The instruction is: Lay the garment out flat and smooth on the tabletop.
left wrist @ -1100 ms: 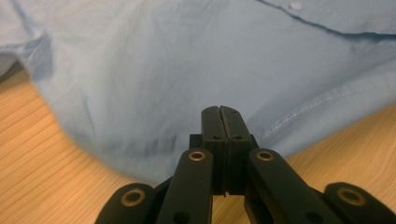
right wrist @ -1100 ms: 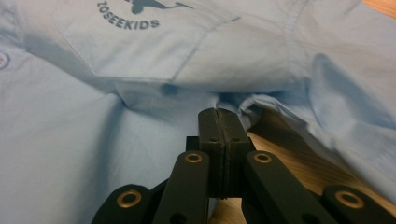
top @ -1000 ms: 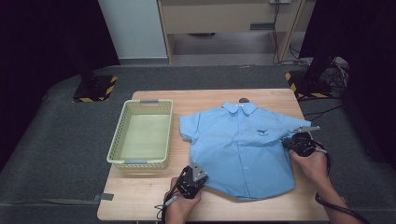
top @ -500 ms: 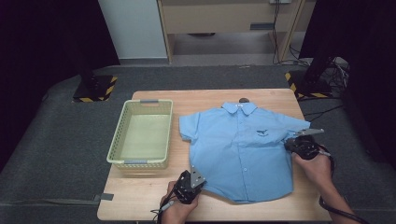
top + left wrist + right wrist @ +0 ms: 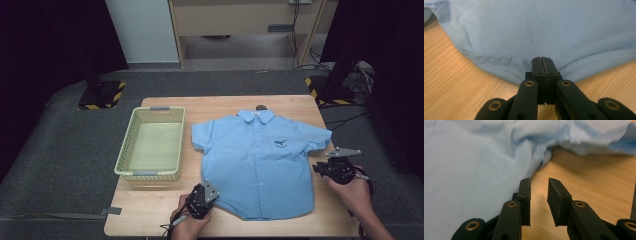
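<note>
My L gripper (image 5: pixel 541 62) stays clamped on the shirt (image 5: pixel 257 160) hem, near-left corner, pinning it flat on the table (image 5: pixel 150 215); R gripper (image 5: pixel 539 185) jaws just opened, nothing between, beside shirt's right edge, prob. to regrip

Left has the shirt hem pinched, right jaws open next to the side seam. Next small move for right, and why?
Probably ease the right gripper sideways onto the shirt edge and close. Its jaws have just been opening, with bare table between them, while the left gripper is shut on the hem. A matching grip looks needed before folding.
</note>
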